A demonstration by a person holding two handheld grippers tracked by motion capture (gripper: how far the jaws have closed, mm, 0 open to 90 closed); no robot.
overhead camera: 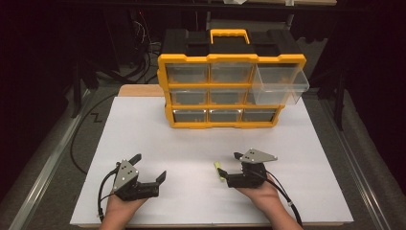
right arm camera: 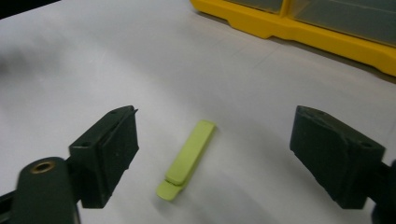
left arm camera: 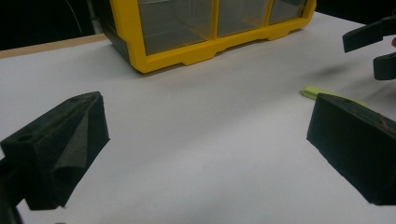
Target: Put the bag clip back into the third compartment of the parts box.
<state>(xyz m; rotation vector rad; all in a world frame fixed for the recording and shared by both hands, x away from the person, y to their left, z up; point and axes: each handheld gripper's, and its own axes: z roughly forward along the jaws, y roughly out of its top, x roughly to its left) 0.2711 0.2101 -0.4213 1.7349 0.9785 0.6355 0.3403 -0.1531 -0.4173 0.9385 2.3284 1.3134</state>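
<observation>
A small yellow-green flat strip (overhead camera: 219, 171) lies on the white board (overhead camera: 191, 139). My right gripper (overhead camera: 231, 167) rests just right of it, open. In the right gripper view the strip (right arm camera: 189, 158) lies flat between the two spread jaws of the gripper (right arm camera: 222, 144), touching neither. My left gripper (overhead camera: 151, 166) sits at the front left, open and empty. In the left gripper view its jaws stand wide apart around bare board (left arm camera: 205, 140), with the strip (left arm camera: 317, 92) just beyond the right-hand jaw and the other gripper (left arm camera: 373, 51) farther off.
A yellow and black drawer organizer (overhead camera: 225, 91) stands at the back of the board, with its top right clear drawer (overhead camera: 280, 84) pulled out. Cables trail from both grippers toward the front edge. Dark floor and rails flank the board.
</observation>
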